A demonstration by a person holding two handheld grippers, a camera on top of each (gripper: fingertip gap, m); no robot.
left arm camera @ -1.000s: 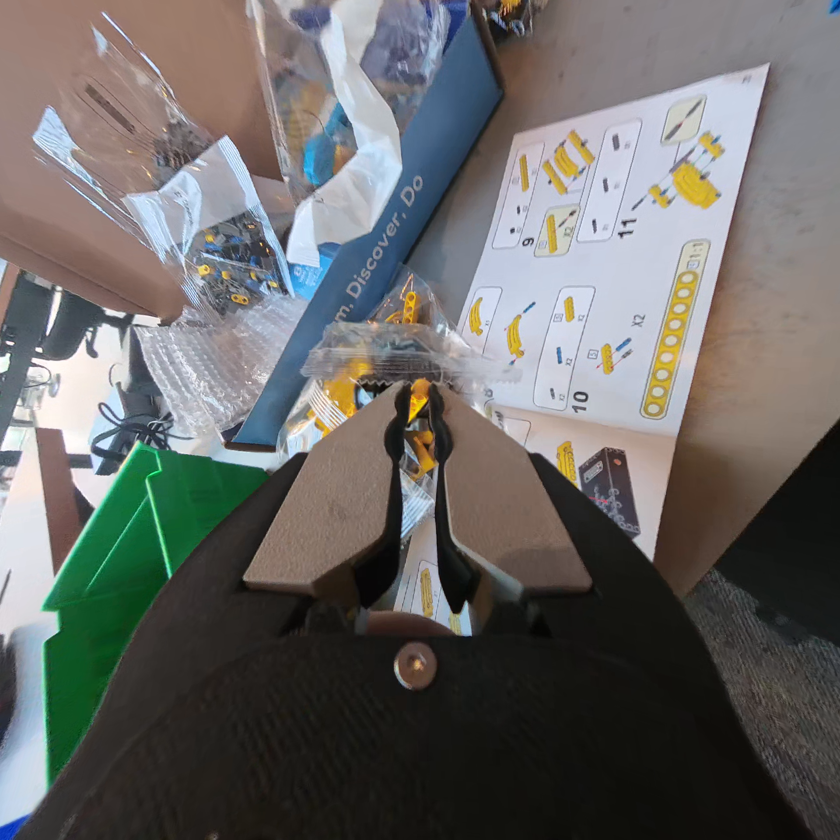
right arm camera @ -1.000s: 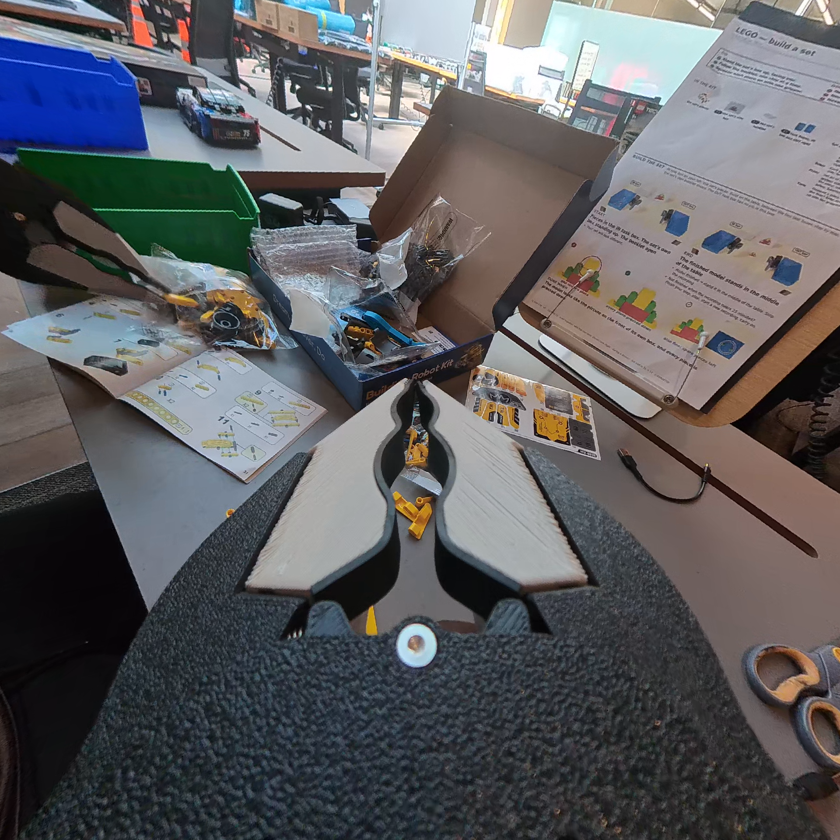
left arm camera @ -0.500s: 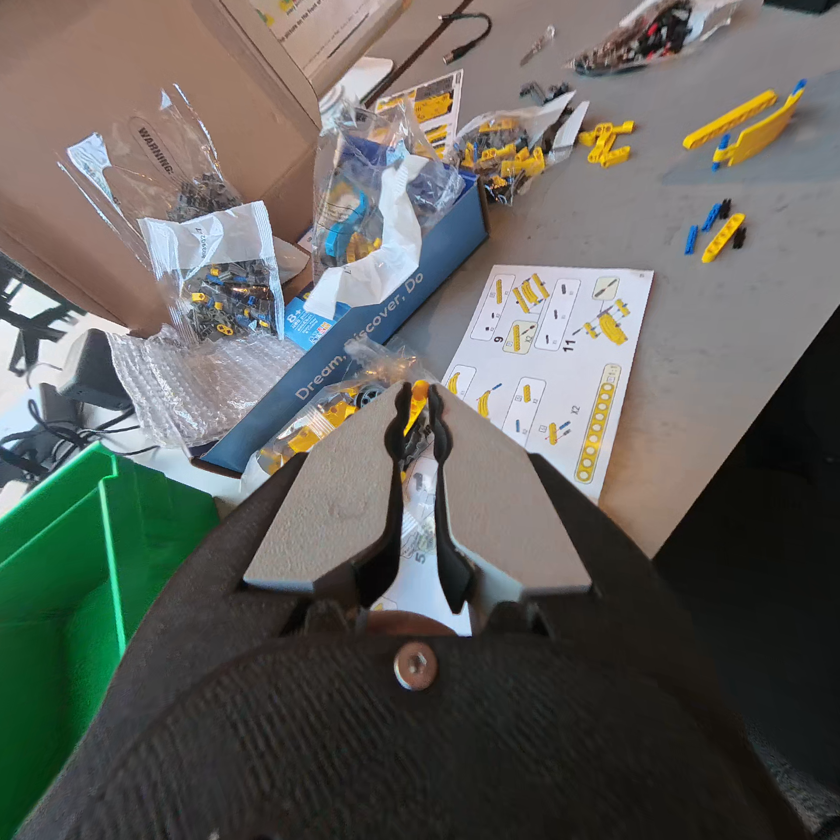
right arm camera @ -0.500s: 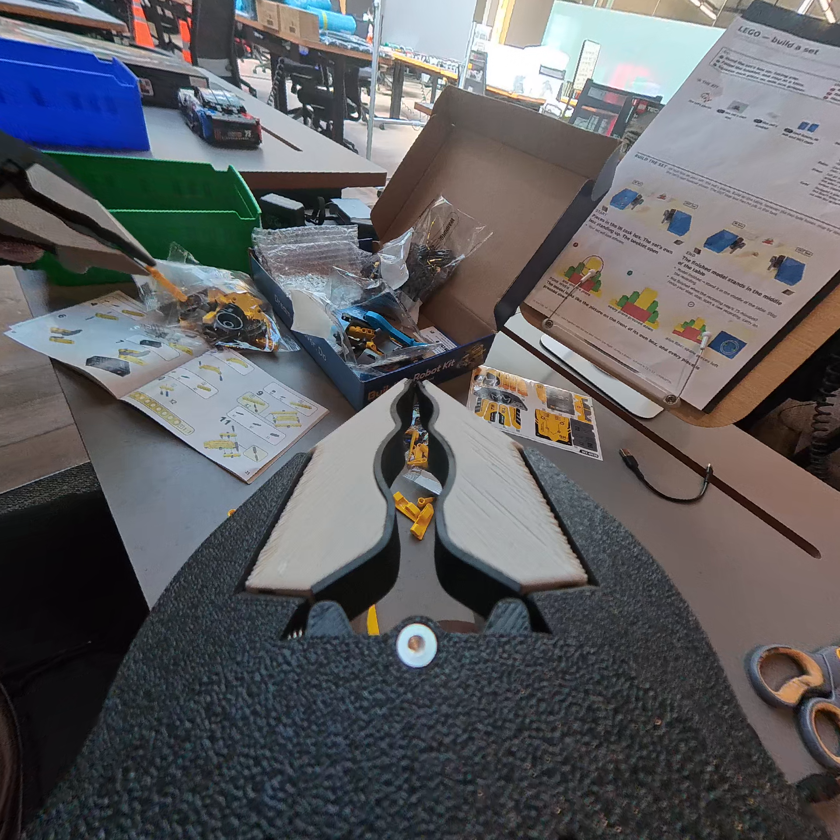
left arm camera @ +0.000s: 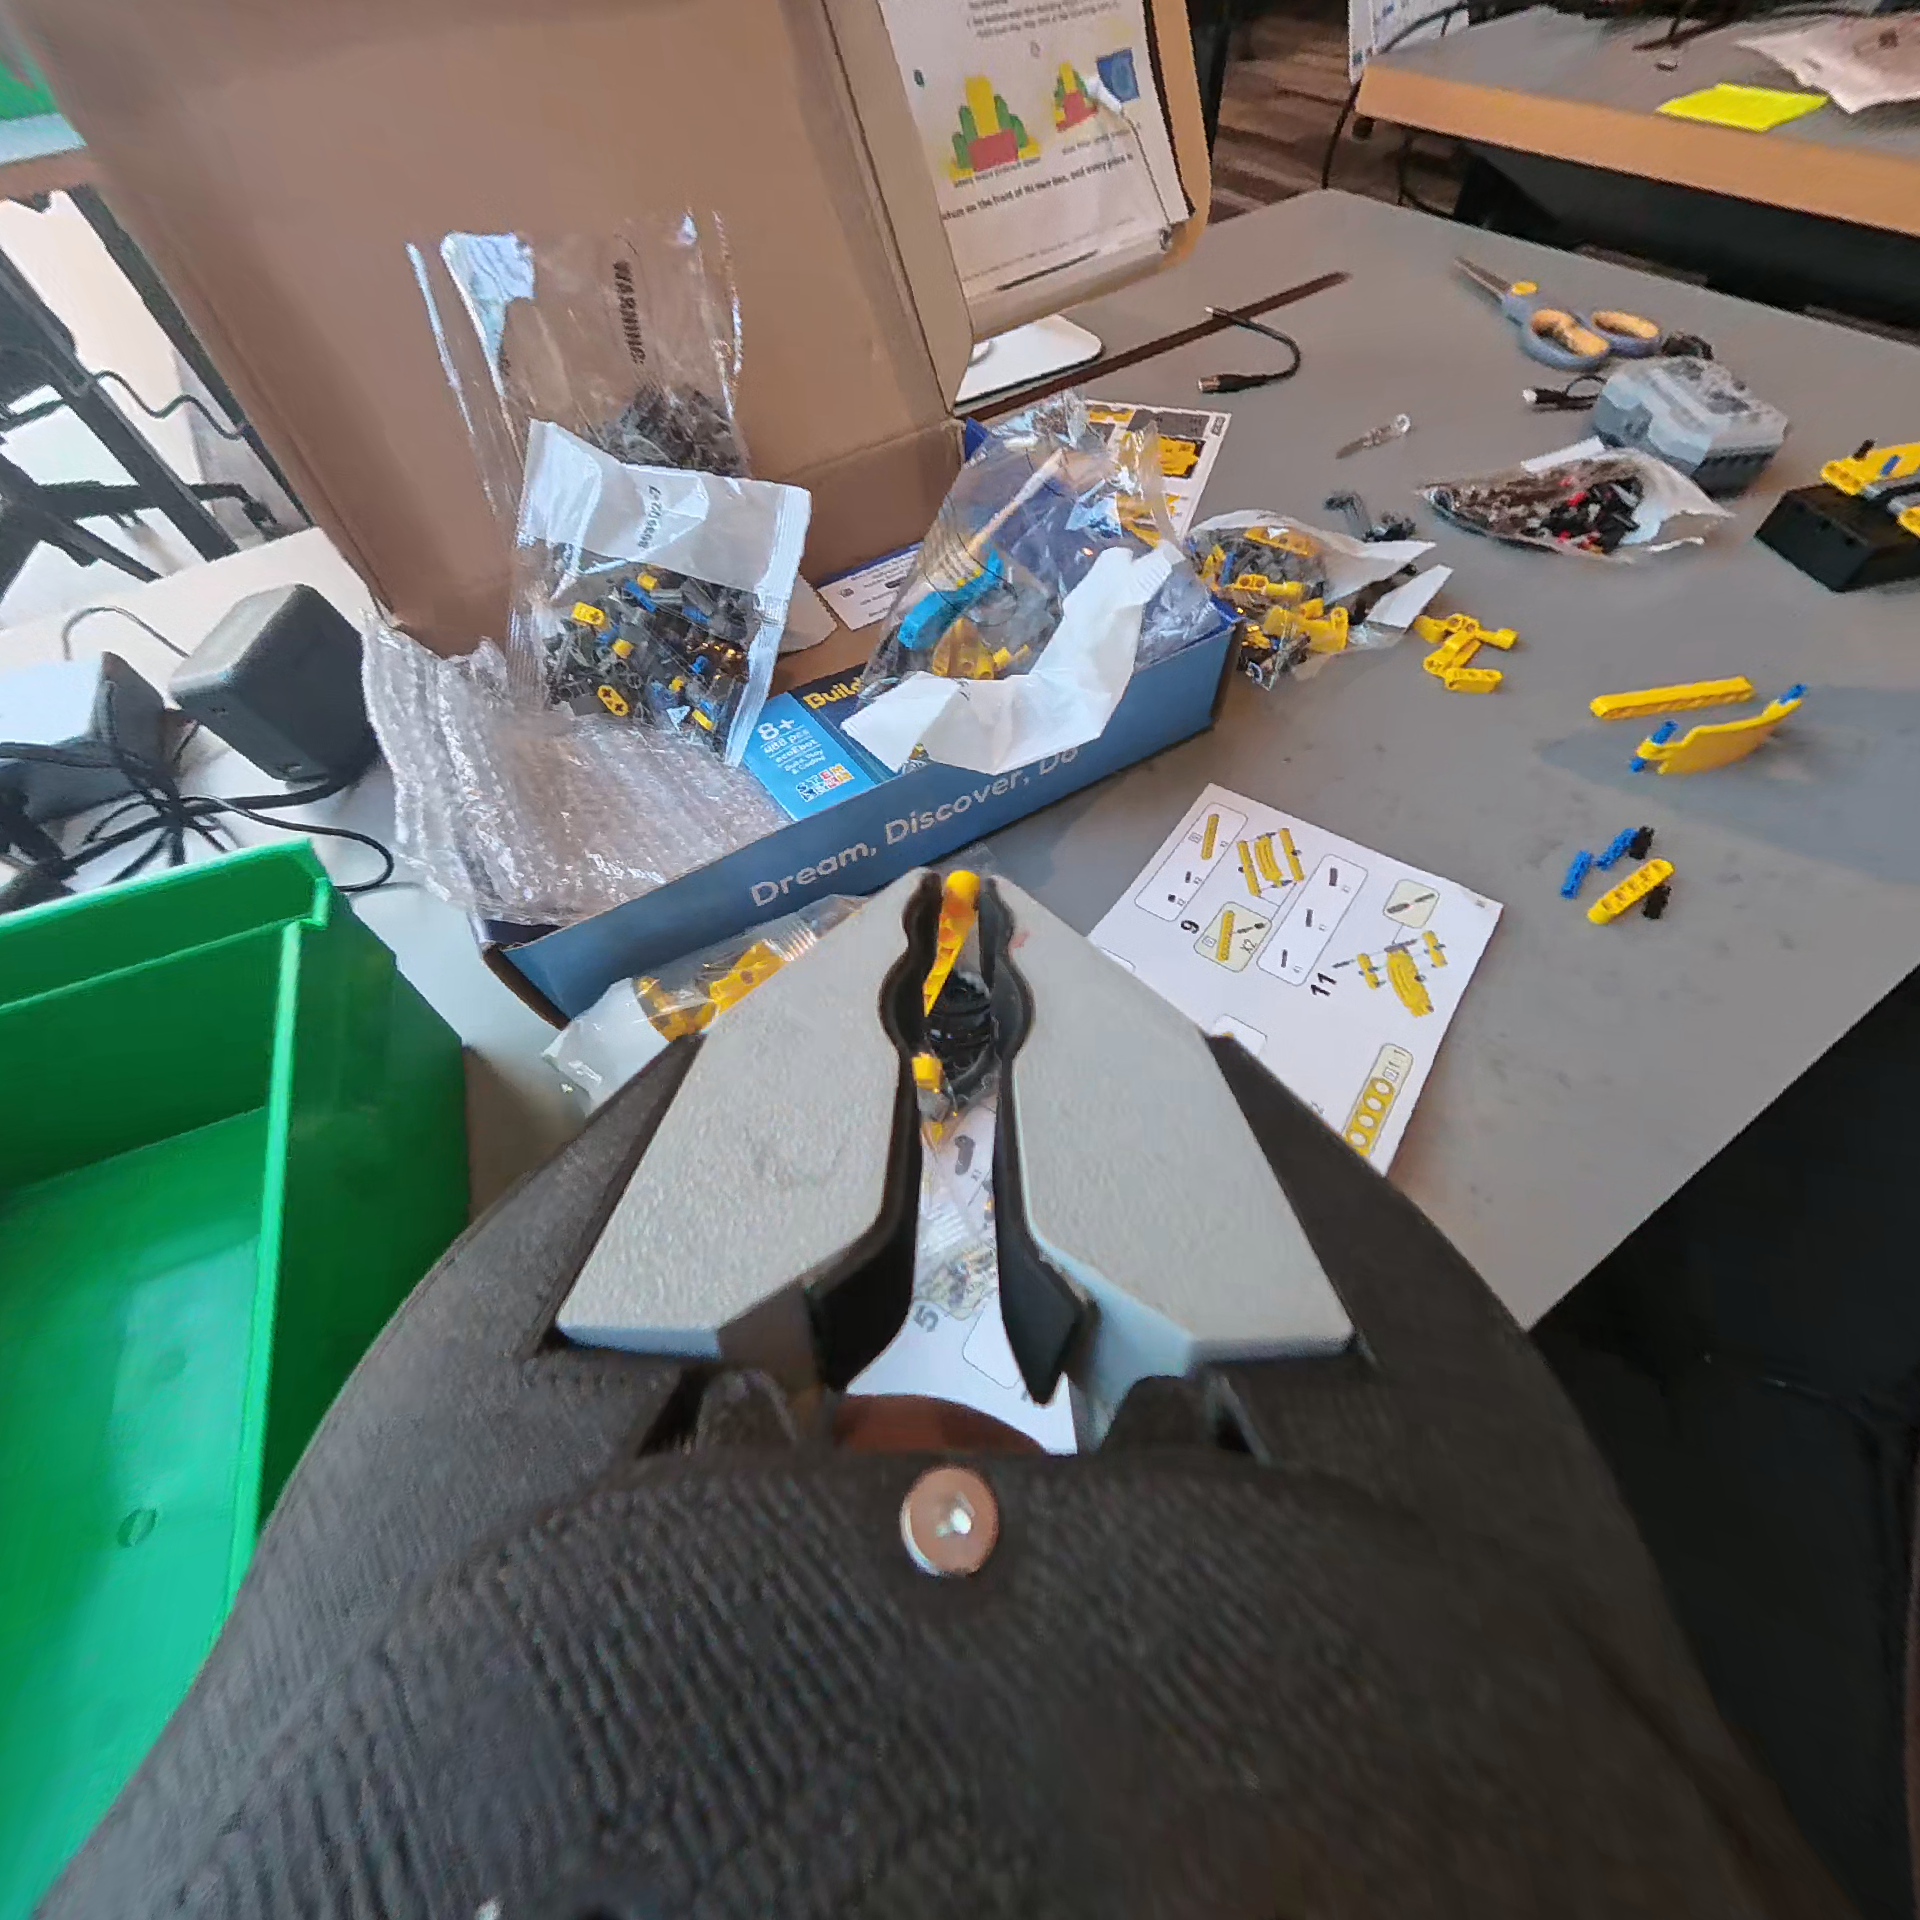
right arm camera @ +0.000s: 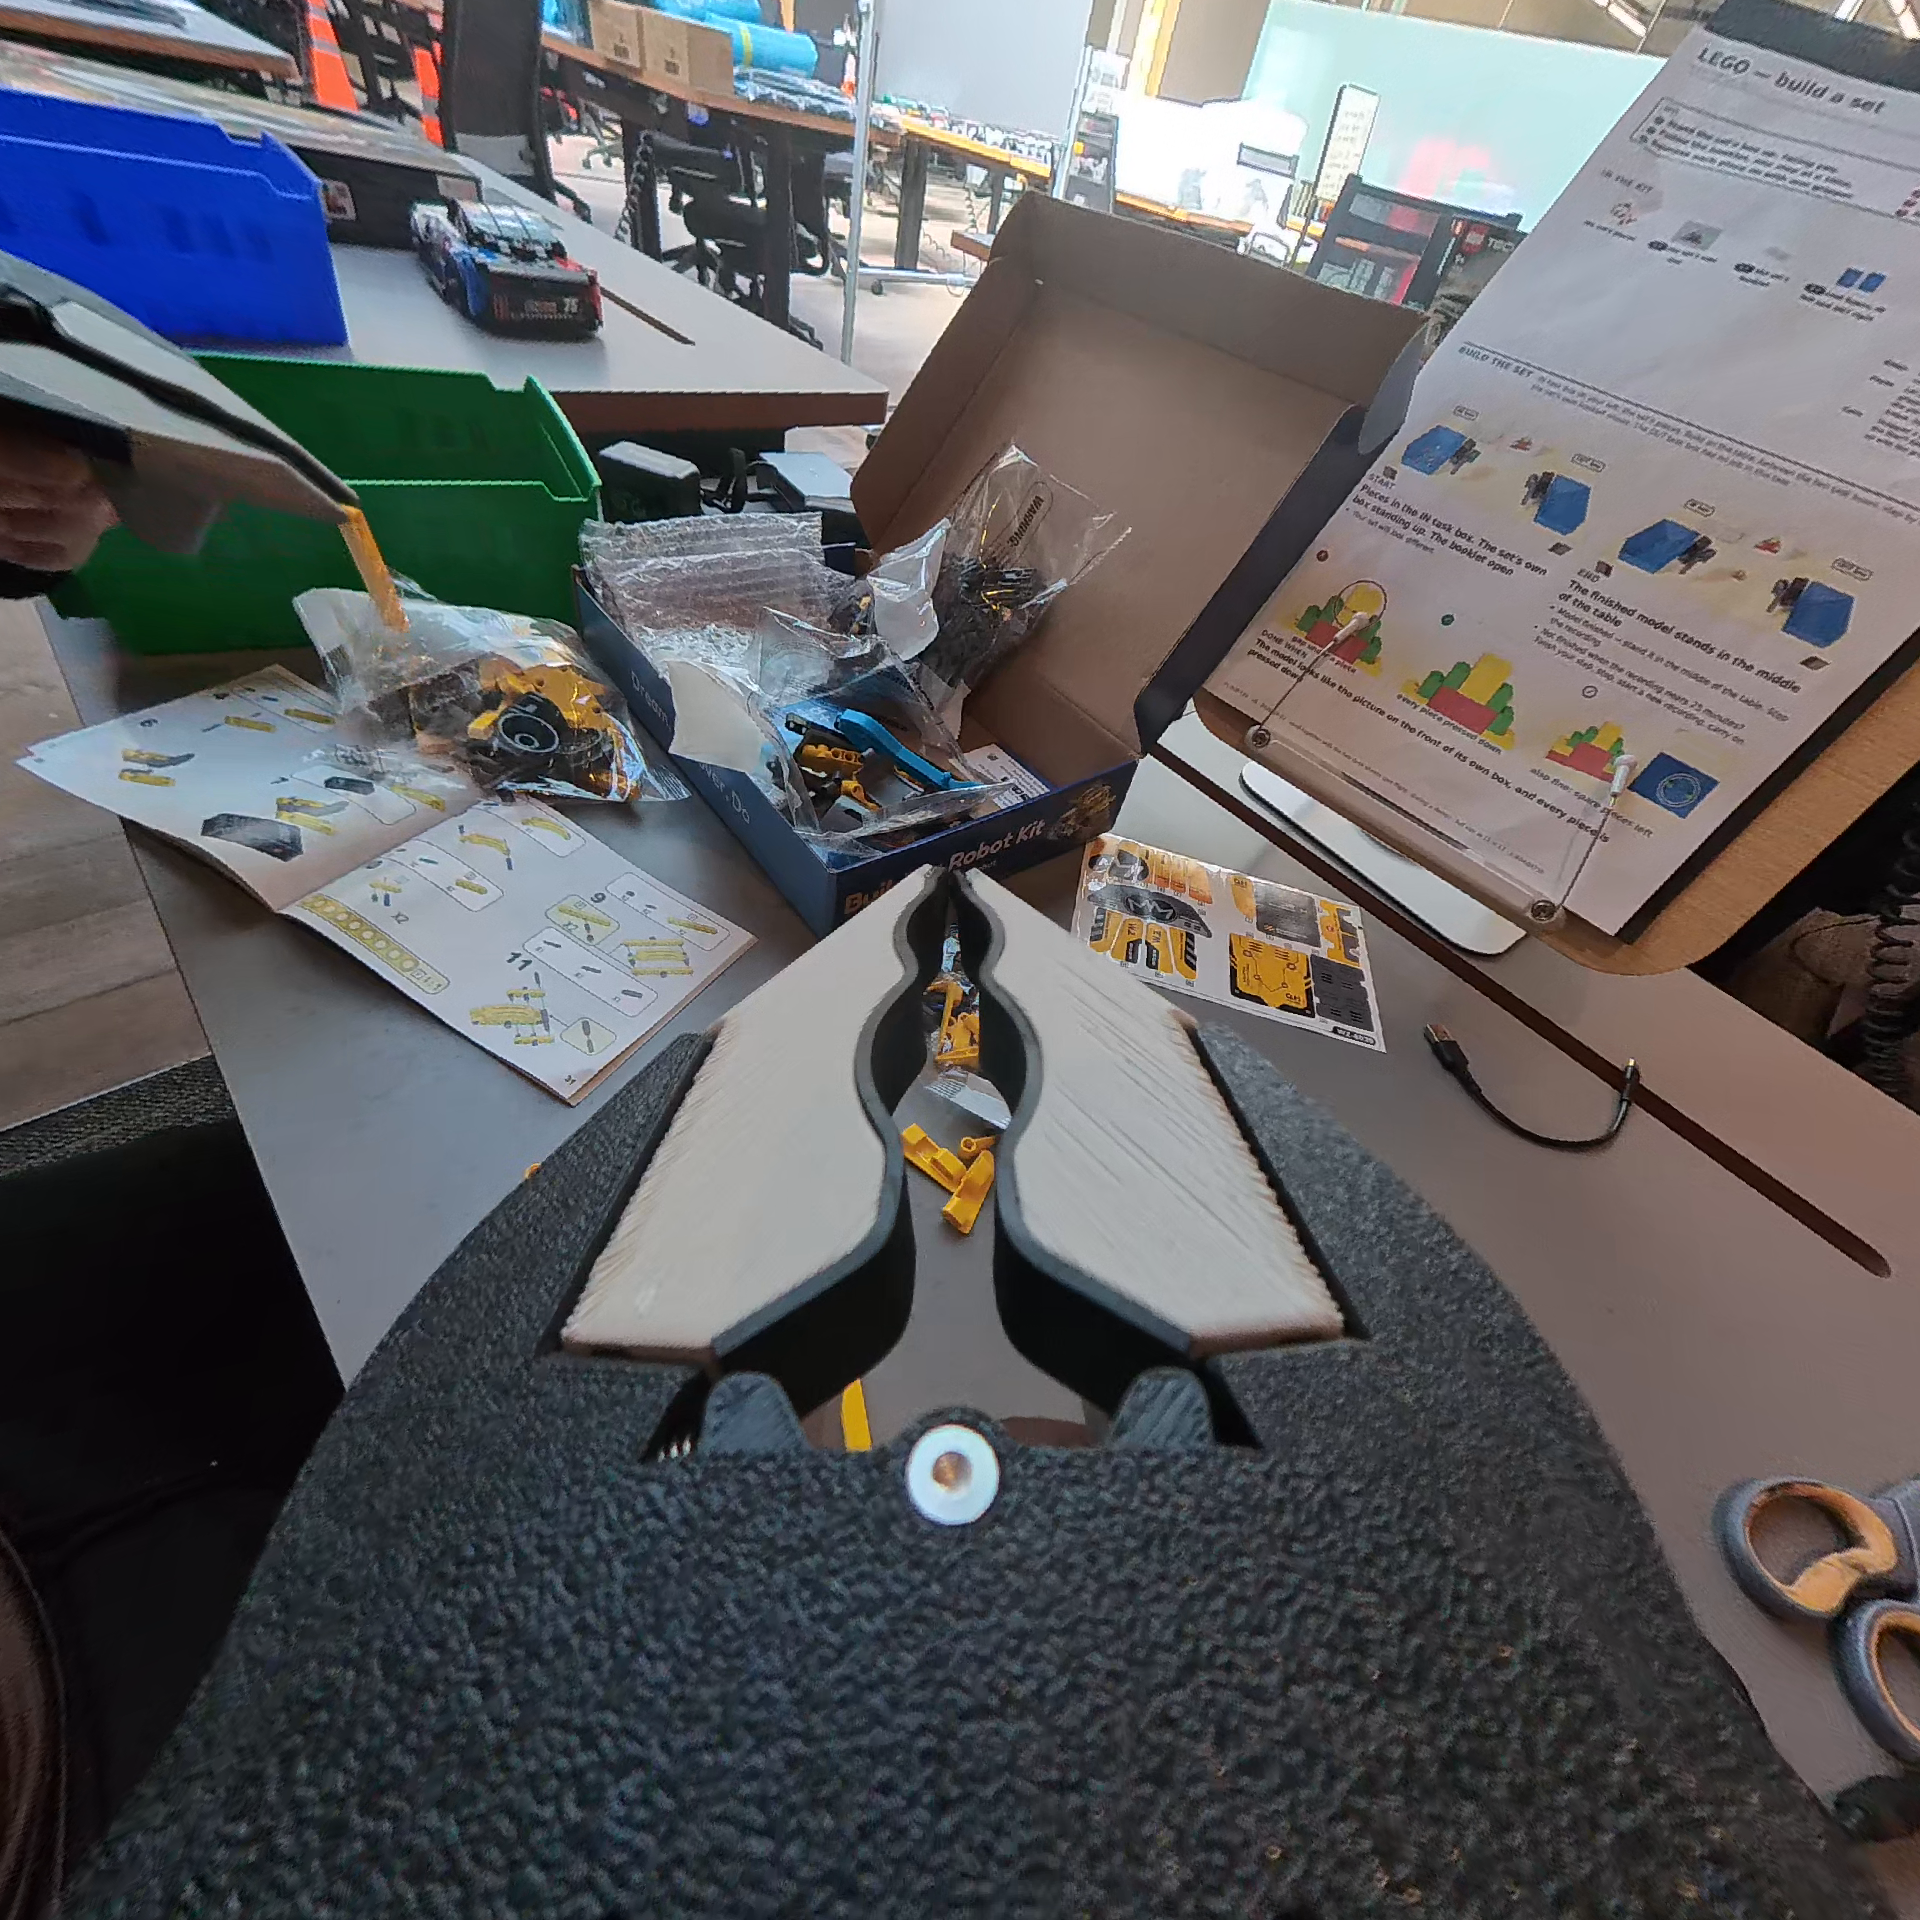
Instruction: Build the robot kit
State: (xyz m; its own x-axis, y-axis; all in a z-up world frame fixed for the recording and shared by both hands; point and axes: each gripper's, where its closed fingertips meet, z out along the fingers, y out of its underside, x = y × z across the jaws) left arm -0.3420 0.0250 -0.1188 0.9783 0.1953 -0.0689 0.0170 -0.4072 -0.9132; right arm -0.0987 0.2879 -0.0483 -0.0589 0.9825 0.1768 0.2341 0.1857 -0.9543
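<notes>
My left gripper is shut on a thin yellow beam. In the right wrist view it holds the beam hanging just above an open clear bag of yellow and black parts. The bag lies on the open instruction booklet, beside the blue kit box. In the left wrist view the bag is mostly hidden under the fingers. My right gripper is shut and empty, above several loose yellow pieces on the grey table.
A green bin stands at the left. The box holds more bags and bubble wrap. A partly built yellow piece, a grey hub, scissors, a sticker sheet and an instruction stand are around. About 35 centimetres separates my left fingertips from my right.
My left gripper has risen and tilted back from the bag, drawing the yellow beam out with it. The right gripper has not moved.
</notes>
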